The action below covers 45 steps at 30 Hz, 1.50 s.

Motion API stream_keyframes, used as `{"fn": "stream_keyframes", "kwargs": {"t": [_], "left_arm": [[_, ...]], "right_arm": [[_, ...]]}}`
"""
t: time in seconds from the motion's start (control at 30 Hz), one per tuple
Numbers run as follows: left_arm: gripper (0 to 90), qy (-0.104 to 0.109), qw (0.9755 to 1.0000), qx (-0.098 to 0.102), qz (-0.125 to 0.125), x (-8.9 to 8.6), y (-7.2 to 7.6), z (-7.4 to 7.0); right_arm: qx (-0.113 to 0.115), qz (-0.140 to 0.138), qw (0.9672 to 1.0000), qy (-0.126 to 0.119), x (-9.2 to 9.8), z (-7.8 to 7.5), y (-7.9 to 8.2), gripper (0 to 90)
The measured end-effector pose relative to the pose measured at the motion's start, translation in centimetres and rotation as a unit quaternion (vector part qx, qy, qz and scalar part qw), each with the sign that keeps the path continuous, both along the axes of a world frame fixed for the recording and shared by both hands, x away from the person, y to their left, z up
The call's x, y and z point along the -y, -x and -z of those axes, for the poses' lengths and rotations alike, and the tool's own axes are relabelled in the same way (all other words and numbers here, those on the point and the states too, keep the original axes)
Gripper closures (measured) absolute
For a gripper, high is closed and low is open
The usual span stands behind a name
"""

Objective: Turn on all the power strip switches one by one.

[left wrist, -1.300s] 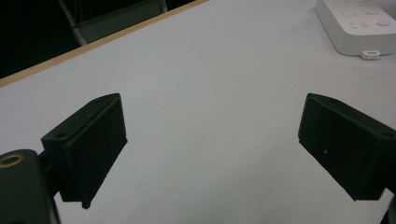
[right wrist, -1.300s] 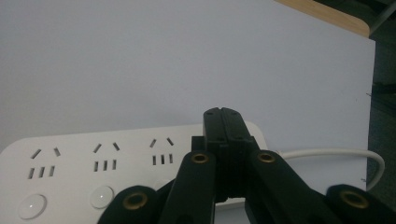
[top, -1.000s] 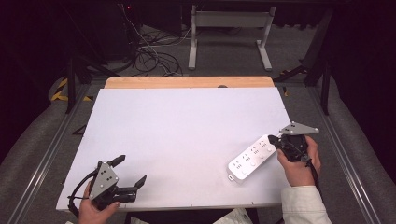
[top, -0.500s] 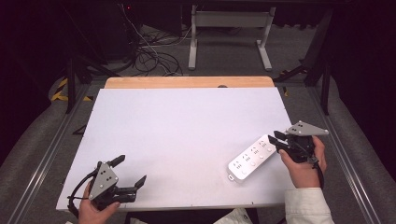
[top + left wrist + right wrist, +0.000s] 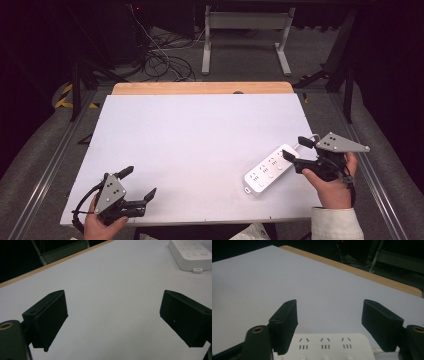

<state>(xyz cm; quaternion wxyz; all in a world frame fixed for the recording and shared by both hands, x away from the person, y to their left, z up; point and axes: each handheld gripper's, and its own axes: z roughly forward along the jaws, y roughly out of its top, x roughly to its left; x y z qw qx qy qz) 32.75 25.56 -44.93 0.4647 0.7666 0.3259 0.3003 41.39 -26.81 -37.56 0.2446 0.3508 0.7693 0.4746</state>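
- right gripper [image 5: 295,153] sits at the right of the high view with its jaws spread wide and nothing between them, just beside the near end of the white power strip [image 5: 270,169].
- power strip lies on the white table [image 5: 200,145], long axis running from lower left up to upper right, toward that gripper.
- left gripper [image 5: 137,184], also wide open and empty, rests well apart at the lower left, so the right hand looks the likelier one to act.
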Motion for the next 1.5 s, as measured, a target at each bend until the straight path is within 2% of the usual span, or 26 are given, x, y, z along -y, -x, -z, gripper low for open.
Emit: {"fn": "stream_keyframes", "kwargs": {"t": [0.17,0.3,0.47,0.67,0.77,0.9,1.07,1.13,1.2,1.37,1.5], "left_arm": [[8.2,0.000,1.0000,0.000,-0.001,0.0,0.0,0.0],[8.2,0.001,1.0000,-0.001,-0.001,0.0,0.0,0.0],[8.3,0.002,1.0000,-0.002,-0.001,0.0,0.0,0.0],[8.2,0.006,1.0000,-0.002,0.000,-0.1,0.0,0.0],[8.3,0.009,1.0000,-0.004,0.000,-0.1,0.0,0.0],[8.2,0.015,0.9999,-0.004,0.000,-0.2,0.0,0.0],[8.2,0.009,1.0000,0.000,0.000,-0.3,-0.1,0.0],[8.0,0.007,1.0000,-0.001,0.000,-0.4,-0.2,0.1],[8.0,0.011,0.9999,-0.005,0.000,-0.5,-0.3,0.1],[7.7,0.019,0.9997,-0.016,0.004,-0.6,-0.4,0.2],[7.4,0.034,0.9992,-0.023,0.005,-0.6,-0.5,0.3]], "right_arm": [[0.008,-0.034,0.9993,-0.015,-0.5,0.5,1.1,25.8],[0.013,-0.062,0.9975,-0.031,-0.5,1.7,1.5,25.5],[0.014,-0.086,0.9958,-0.029,-0.7,3.2,2.1,25.1],[0.003,-0.097,0.9947,-0.032,-1.0,4.9,2.6,25.0],[-0.004,-0.107,0.9939,-0.028,-1.2,6.2,2.6,24.6],[-0.010,-0.121,0.9926,-0.008,-1.7,7.9,2.5,23.1],[-0.002,-0.108,0.9941,0.001,-2.4,9.0,2.7,20.4],[-0.007,-0.099,0.9951,0.002,-2.6,9.5,2.6,18.7],[-0.015,-0.084,0.9963,0.014,-2.9,9.8,2.4,16.1],[-0.024,-0.073,0.9970,0.000,-3.0,10.1,2.1,13.8],[-0.013,-0.077,0.9969,-0.003,-3.2,10.0,2.2,13.6]]}}
